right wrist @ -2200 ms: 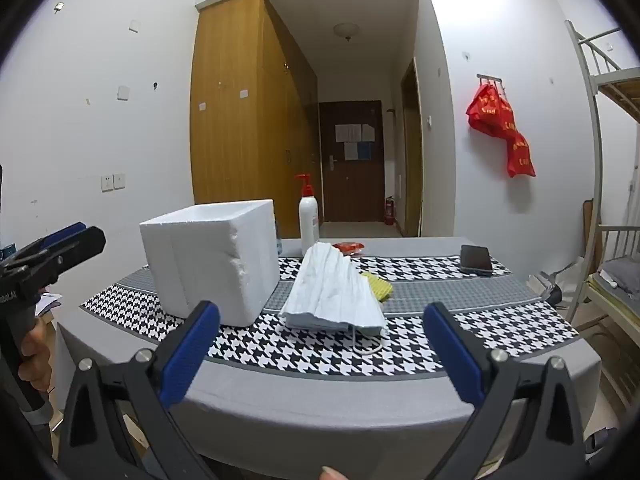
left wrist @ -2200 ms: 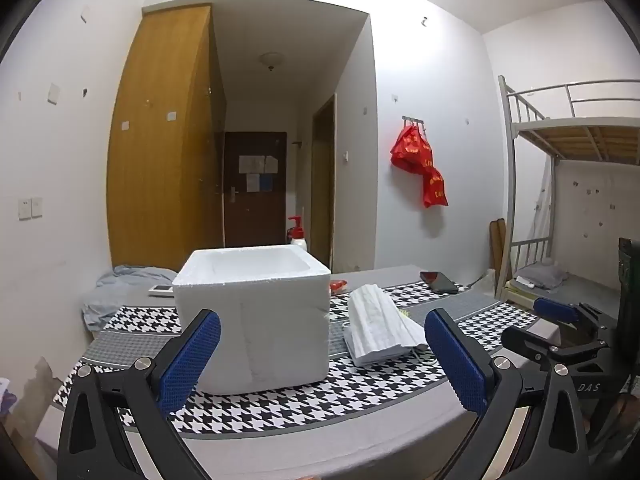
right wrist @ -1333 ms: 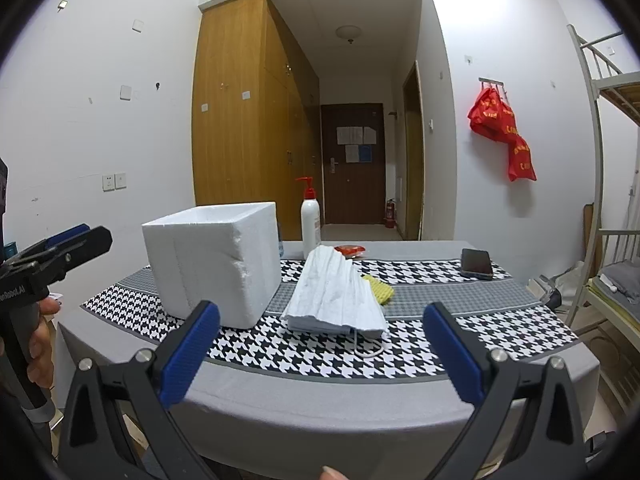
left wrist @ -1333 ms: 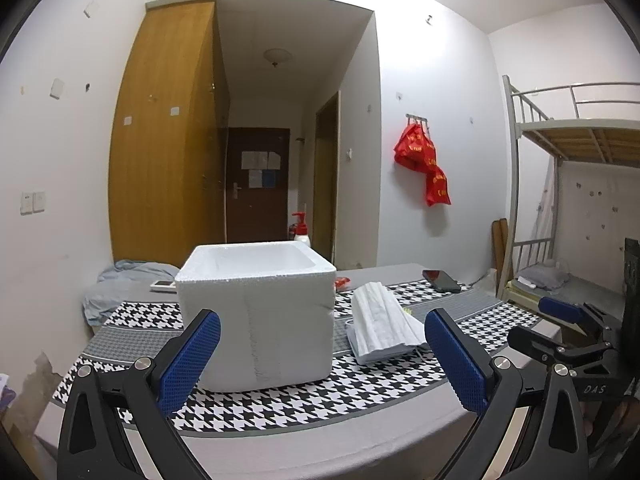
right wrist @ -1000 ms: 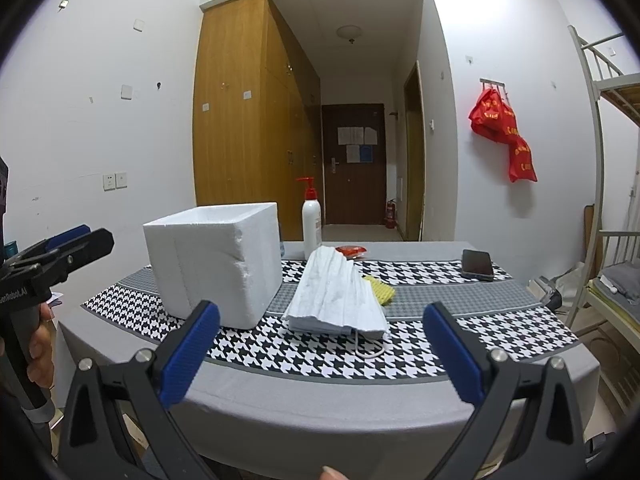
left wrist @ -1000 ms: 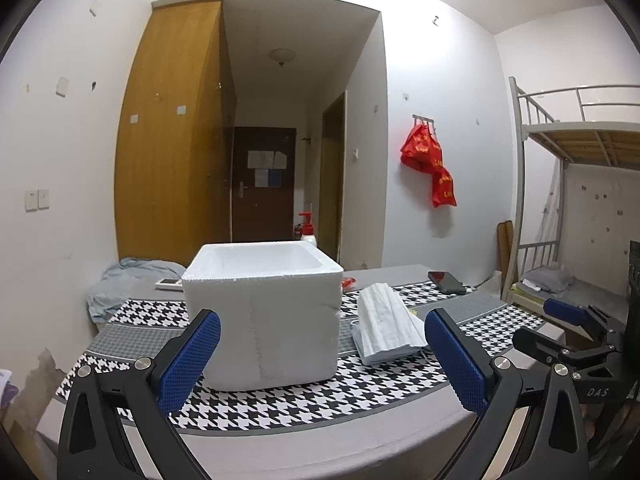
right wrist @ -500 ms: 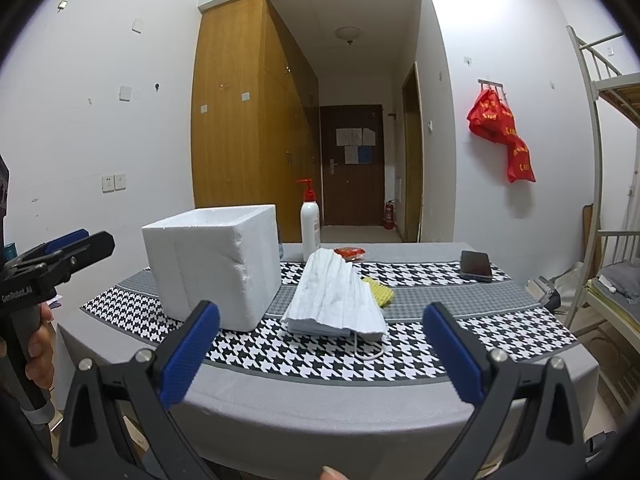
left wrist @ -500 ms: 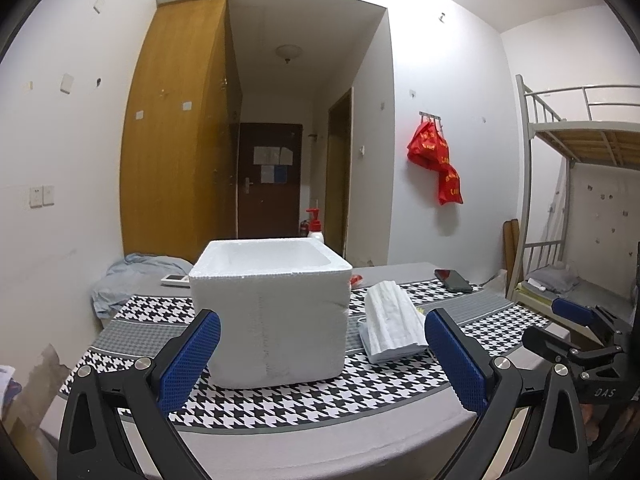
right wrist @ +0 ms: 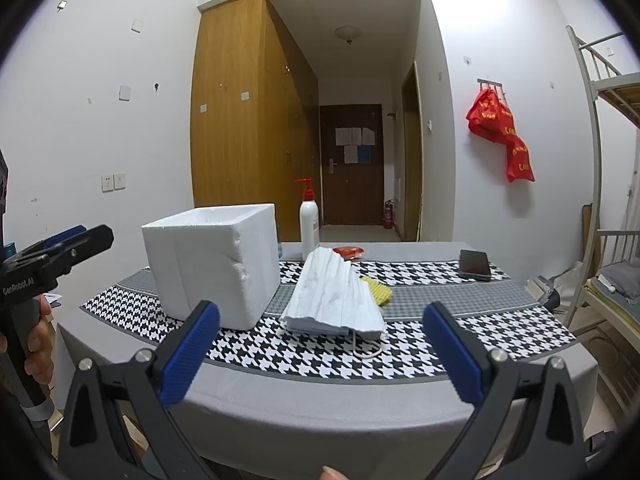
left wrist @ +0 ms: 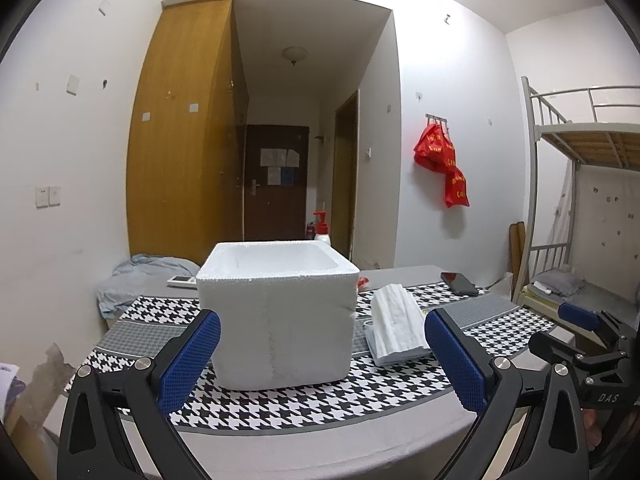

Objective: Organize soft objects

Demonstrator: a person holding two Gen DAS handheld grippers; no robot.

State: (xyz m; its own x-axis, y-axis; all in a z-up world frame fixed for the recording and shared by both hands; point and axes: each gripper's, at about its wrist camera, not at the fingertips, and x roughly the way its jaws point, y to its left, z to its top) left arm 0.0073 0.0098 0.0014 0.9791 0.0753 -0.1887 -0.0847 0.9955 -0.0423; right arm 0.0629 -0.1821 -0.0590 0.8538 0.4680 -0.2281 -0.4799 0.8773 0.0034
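Note:
A white foam box (left wrist: 276, 312) (right wrist: 212, 264) stands open-topped on the houndstooth cloth. To its right lies a stack of white face masks (left wrist: 396, 326) (right wrist: 334, 298), with a yellow cloth (right wrist: 378, 290) half hidden behind it and a small red packet (right wrist: 349, 251) farther back. My left gripper (left wrist: 320, 354) hovers open in front of the box, short of the table edge. My right gripper (right wrist: 322, 348) is open too, facing the mask stack from the near edge. Neither holds anything. Each gripper shows at the side of the other's view.
A white pump bottle (right wrist: 309, 222) stands behind the box. A dark phone (right wrist: 474, 264) lies at the back right of the grey table (right wrist: 320, 412). A bunk bed (left wrist: 580, 208) stands to the right, and a blue-grey cloth (left wrist: 148, 276) lies at the table's back left.
The left gripper has shifted left, so the box and masks slid right in its view. The right gripper has barely moved. Both stayed open.

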